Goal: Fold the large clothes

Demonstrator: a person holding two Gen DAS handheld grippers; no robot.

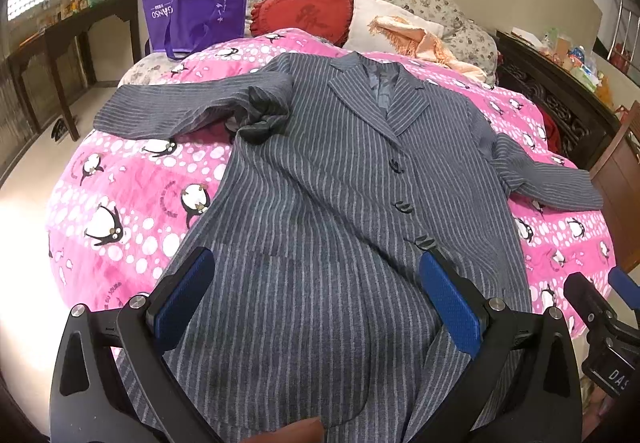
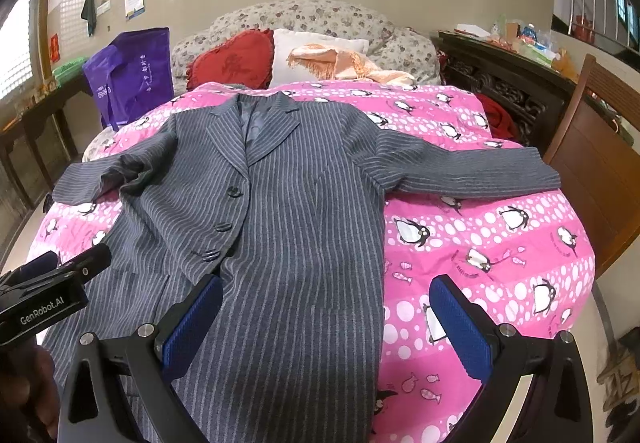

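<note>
A grey pinstriped suit jacket [image 1: 320, 171] lies face up and buttoned on a pink penguin-print quilt [image 1: 132, 203], collar far, hem near me. Its sleeves spread out to both sides; the left sleeve [image 1: 192, 103] is bunched at the armpit. My left gripper [image 1: 316, 295] is open above the jacket's lower left front, holding nothing. In the right wrist view the jacket [image 2: 288, 203] lies the same way, and my right gripper [image 2: 326, 319] is open above the jacket's lower right edge, empty. The right sleeve [image 2: 468, 167] lies flat toward the right.
A purple tote bag [image 1: 196, 3], a red heart cushion [image 1: 304, 11], a white pillow with a peach scarf [image 1: 404, 31] and a floral headboard sit at the far end. A dark side table [image 1: 80, 27] stands left. A wooden chair [image 2: 592, 163] and cluttered dark cabinet [image 2: 512, 71] stand right.
</note>
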